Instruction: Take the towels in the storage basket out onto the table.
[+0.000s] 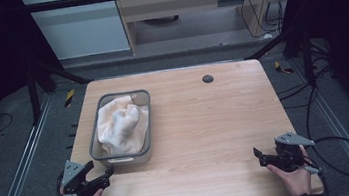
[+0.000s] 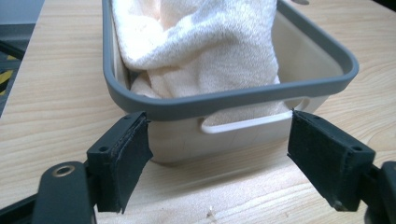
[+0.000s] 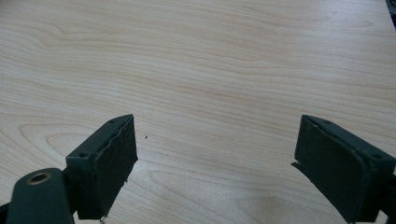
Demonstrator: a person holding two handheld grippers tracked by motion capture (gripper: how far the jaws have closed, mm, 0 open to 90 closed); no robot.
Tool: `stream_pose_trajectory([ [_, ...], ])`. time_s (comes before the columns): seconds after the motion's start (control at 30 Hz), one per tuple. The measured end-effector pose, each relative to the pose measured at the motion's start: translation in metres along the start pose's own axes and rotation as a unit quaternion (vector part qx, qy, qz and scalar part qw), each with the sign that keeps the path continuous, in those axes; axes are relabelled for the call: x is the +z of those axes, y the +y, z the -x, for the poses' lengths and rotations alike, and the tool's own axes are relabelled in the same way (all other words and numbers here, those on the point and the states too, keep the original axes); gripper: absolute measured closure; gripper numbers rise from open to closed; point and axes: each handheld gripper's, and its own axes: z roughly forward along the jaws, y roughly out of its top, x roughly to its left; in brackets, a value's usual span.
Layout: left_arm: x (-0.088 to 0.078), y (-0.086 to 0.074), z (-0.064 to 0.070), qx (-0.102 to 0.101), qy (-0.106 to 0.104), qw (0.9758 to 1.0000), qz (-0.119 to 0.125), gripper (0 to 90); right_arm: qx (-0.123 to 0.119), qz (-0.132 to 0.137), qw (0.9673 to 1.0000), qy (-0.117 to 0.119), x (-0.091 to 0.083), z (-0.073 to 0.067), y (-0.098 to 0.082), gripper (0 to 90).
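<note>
Both grippers rest near the table's (image 1: 206,124) front edge in the high view: the left gripper (image 1: 100,174) sits released just before a grey-rimmed tub (image 1: 94,147) holding a cream towel (image 1: 121,124), the right gripper (image 1: 260,155) well apart.

Left gripper view: 2 spread jaws flank the tub's (image 2: 261,88) near handle; the towel (image 2: 201,46) fills it.

Right gripper view: released jaws over bare wood (image 3: 210,70).
</note>
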Motion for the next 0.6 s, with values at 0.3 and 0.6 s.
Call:
stream_pose_trajectory([
  [0.3, -0.007, 0.009, 0.002, -0.004, -0.008, 0.9999, 0.013, 20.0, -0.003, -0.002, 1.0000, 0.001, 0.000, -0.001, 0.000, 12.9],
  [0.6, -0.011, 0.018, 0.003, 0.000, -0.012, 0.9997, 0.020, 19.9, -0.003, 0.002, 1.0000, 0.000, 0.000, -0.001, 0.000, 13.2],
])
